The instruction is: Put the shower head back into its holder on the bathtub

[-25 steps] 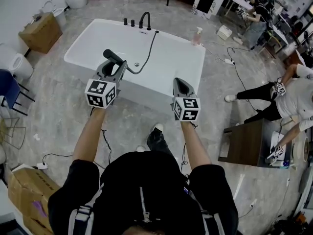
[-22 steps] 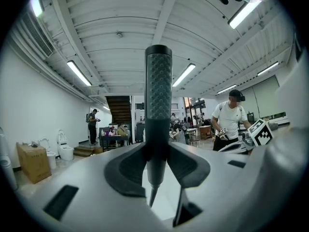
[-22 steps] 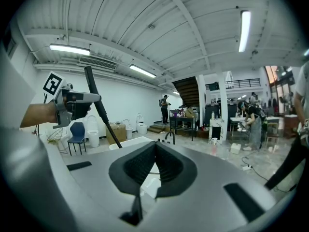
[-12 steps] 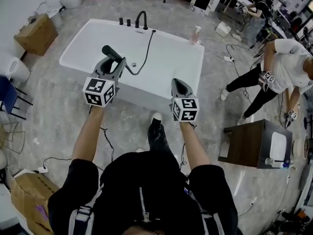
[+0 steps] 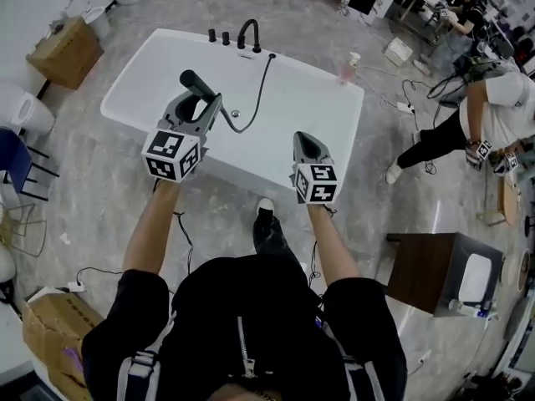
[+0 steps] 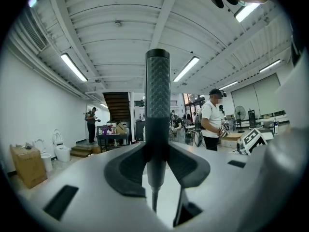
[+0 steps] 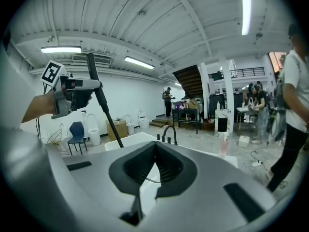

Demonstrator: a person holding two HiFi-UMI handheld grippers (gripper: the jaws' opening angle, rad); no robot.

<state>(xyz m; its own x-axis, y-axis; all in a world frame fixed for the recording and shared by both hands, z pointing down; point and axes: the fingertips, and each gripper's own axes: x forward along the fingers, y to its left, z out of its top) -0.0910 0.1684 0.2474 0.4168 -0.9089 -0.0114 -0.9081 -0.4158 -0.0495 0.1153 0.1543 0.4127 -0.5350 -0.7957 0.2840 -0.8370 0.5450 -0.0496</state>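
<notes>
While the left gripper (image 5: pixel 203 107) is clamped on the shower head (image 5: pixel 196 83), low on its body near the hose end with the head sticking up past the jaws, the right gripper (image 5: pixel 308 140) is pinched closed on nothing. It sits off to the left gripper's right at similar reach.

The hose (image 5: pixel 253 90) leaves the shower head just below the left jaws and loops ahead across the bathtub (image 5: pixel 159 57). It ends at a fitting (image 5: pixel 269 55) on the far rim, right of the faucet (image 5: pixel 248 33). I read that fitting as the holder.

Both grippers are over the tub's near edge. The fitting is well ahead of the left gripper, slightly to its right.

Status: pickup done, head in hand. Remaining: carry it across the tub, line it up with the holder, seat it, release. Roughly a third done, by my read.
</notes>
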